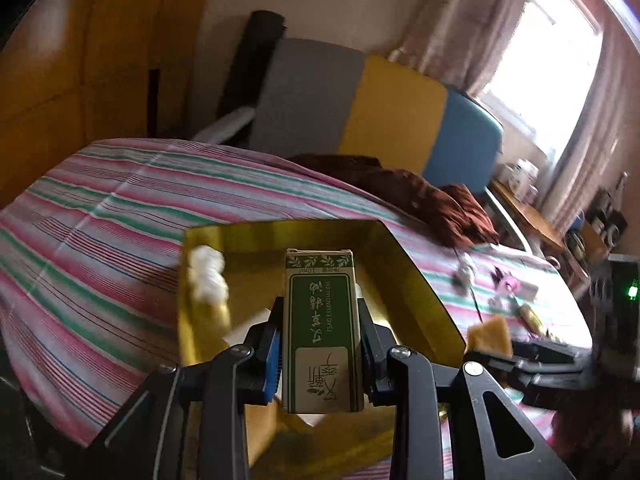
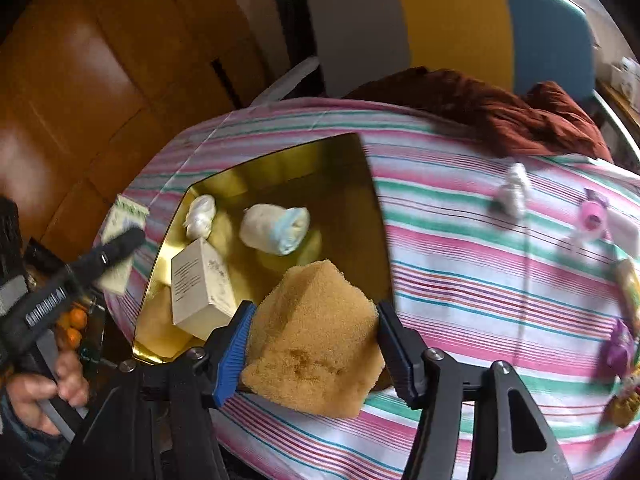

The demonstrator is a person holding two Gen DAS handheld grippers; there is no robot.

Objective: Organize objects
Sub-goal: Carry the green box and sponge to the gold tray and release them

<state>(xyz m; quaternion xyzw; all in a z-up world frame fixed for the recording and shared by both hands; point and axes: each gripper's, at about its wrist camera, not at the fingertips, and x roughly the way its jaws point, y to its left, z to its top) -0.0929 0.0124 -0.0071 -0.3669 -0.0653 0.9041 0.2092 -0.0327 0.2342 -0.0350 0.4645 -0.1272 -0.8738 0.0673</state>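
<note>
Above the gold tray on the striped surface, two things are held for depositing. The left tongs are clamped narrowly on a green-and-white box, whose long axis runs straight out along the fingers towards the tray's far wall. The right tongs are closed at medium width on a tan sponge, held over the tray's near right corner. Already in the tray lie a white box, a rolled cloth and a white wad. Judged from this, the left box is the more centred over the tray; the sponge lies at its edge.
</note>
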